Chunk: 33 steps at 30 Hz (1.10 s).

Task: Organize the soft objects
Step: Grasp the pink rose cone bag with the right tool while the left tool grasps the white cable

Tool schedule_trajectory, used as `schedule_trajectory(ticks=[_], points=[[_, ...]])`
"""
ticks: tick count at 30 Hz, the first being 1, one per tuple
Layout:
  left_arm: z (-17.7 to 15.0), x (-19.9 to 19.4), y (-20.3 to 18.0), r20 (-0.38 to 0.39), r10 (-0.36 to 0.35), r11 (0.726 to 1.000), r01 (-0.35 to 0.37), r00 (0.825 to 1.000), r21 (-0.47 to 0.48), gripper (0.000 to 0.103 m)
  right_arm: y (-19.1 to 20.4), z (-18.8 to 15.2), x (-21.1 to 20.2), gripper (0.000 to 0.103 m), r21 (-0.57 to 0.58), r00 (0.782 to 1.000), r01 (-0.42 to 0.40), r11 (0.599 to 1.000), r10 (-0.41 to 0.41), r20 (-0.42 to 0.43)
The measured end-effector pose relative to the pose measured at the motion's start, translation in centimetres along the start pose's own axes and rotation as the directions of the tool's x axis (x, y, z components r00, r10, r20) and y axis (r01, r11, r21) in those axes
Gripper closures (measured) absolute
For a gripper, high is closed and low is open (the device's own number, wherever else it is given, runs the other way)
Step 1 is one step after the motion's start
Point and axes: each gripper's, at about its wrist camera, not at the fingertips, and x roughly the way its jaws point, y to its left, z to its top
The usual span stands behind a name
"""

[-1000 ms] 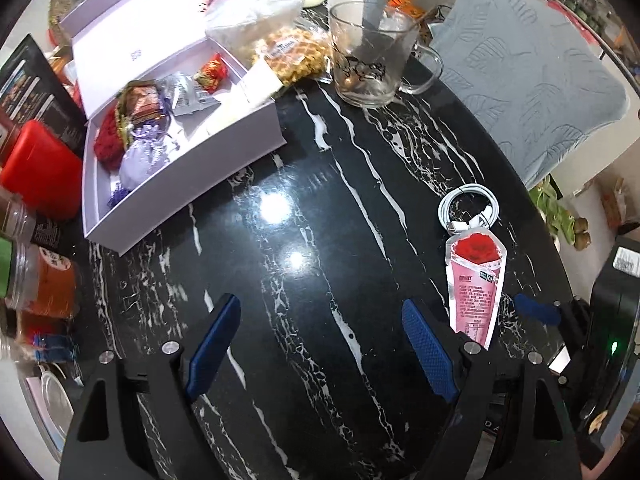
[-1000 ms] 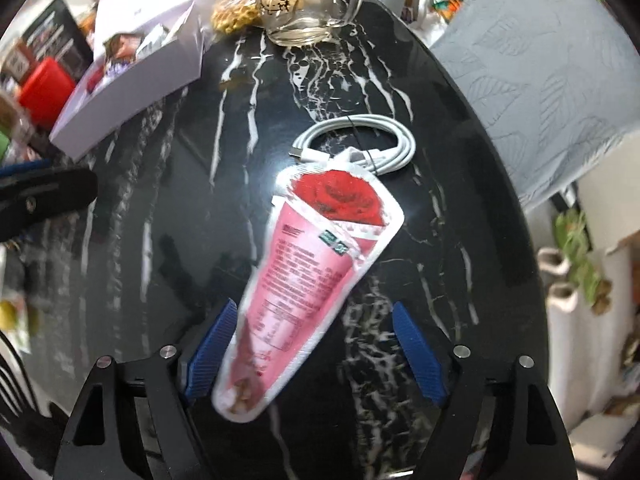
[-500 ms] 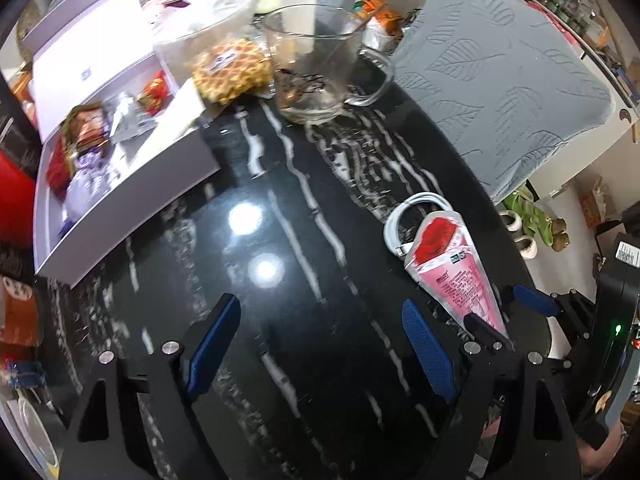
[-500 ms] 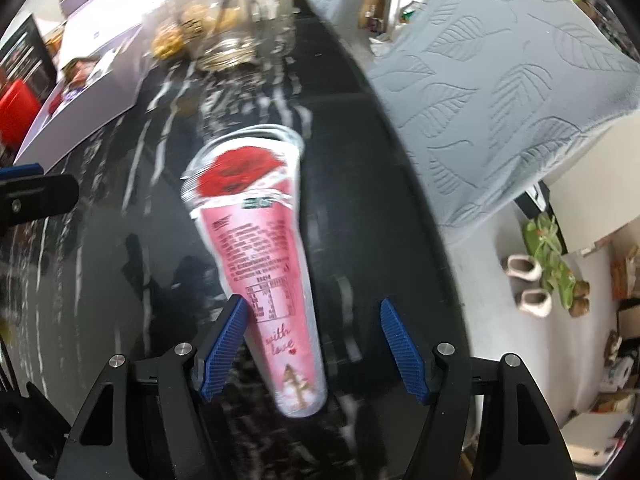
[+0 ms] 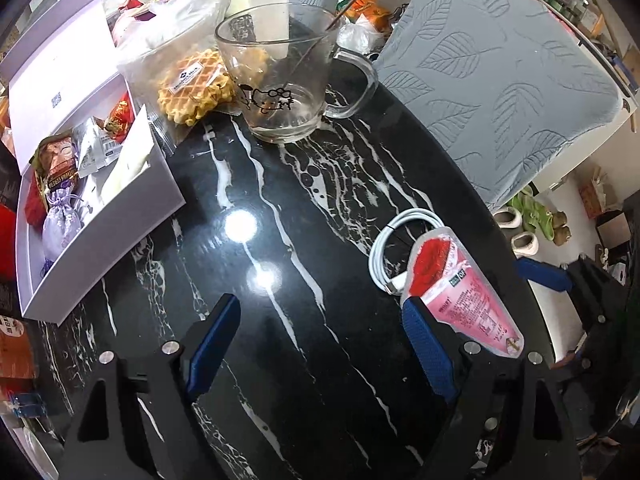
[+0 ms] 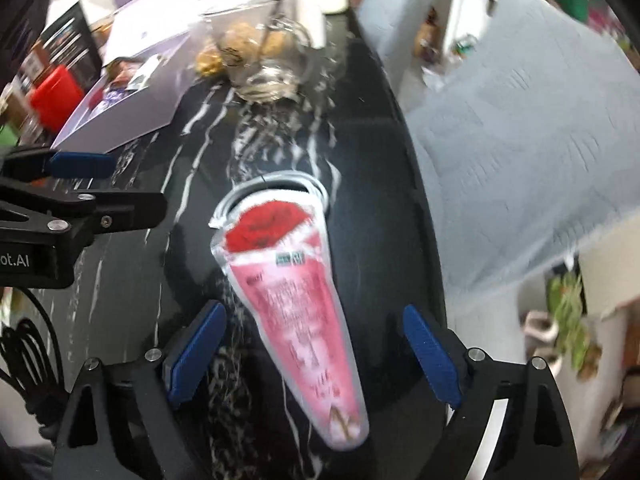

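A: State of the right gripper (image 6: 314, 354)?

B: Its jaws stand wide and have just been opening. The pink pouch (image 6: 296, 292) lies between the blue pads, narrow end toward the camera, and neither pad touches it.

A: Position of the pouch?

B: It lies flat on the black marble table (image 5: 304, 208), near the table's right edge. Its wide end, printed with a red rose, overlaps a coiled white cable (image 5: 394, 240). In the left wrist view the pouch (image 5: 460, 292) sits just beyond the left gripper's right finger, which hides part of it.

A: State of the left gripper (image 5: 320, 344)?

B: Jaws apart, nothing between them; only bare table shows in the gap. It appears in the right wrist view at the left edge (image 6: 80, 184), well apart from the pouch.

A: Other items?

B: An open white box (image 5: 120, 216) stands at the table's left side; it holds a purple sachet (image 5: 62, 220) and several wrapped snacks. A glass mug (image 5: 284, 80) stands at the far side, with a bagged waffle (image 5: 192, 84) just beside it. A grey cushion (image 5: 492, 80) lies beyond the right edge.
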Motion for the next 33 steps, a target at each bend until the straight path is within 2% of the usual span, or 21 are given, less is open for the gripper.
schedule_trajectory(ticks=[2, 5, 7, 11, 17, 23, 28, 30, 33], points=[[0.2, 0.2, 0.3, -0.006, 0.005, 1.000, -0.005, 1.000, -0.004, 0.020, 0.3, 0.5, 1.0, 0.000, -0.019, 0.999, 0.018, 1.000, -0.018, -0.033], [0.6, 0.8, 0.6, -0.018, 0.010, 1.000, -0.010, 1.000, -0.014, 0.020, -0.4, 0.6, 2.2, 0.000, -0.049, 0.994, 0.079, 0.996, -0.082, -0.069], [0.8, 1.2, 0.7, -0.023, 0.007, 1.000, -0.008, 1.000, -0.018, 0.020, -1.2, 0.5, 2.5, 0.001, -0.041, 0.995, 0.064, 0.997, -0.067, -0.074], [1.3, 1.8, 0.3, -0.028, -0.014, 1.000, 0.013, 1.000, -0.019, 0.020, -4.0, 0.3, 2.7, 0.001, 0.045, 0.996, 0.031, 0.999, -0.027, -0.084], [2.3, 2.6, -1.1, -0.024, -0.041, 0.999, 0.041, 0.999, 0.008, 0.020, -7.4, 0.3, 2.8, 0.019, 0.162, 0.995, -0.063, 0.985, 0.075, -0.068], [3.2, 3.5, -2.5, -0.021, -0.047, 0.998, 0.048, 0.999, 0.049, 0.020, -8.7, 0.3, 2.8, 0.033, 0.178, 0.994, -0.088, 0.980, 0.097, -0.044], [3.7, 4.0, -3.5, -0.023, -0.054, 0.997, 0.055, 0.998, 0.061, 0.020, -8.5, 0.6, 3.0, 0.033, 0.163, 0.992, -0.097, 0.982, 0.108, -0.061], [3.7, 4.1, -3.7, -0.023, -0.054, 0.996, 0.056, 0.998, 0.063, 0.020, -8.3, 0.8, 3.1, 0.024, 0.152, 0.991, -0.095, 0.984, 0.109, -0.081], [3.8, 4.1, -3.8, -0.020, -0.049, 0.997, 0.050, 0.999, 0.066, 0.020, -7.9, 1.3, 3.4, 0.024, 0.117, 0.989, -0.107, 0.987, 0.118, -0.088]])
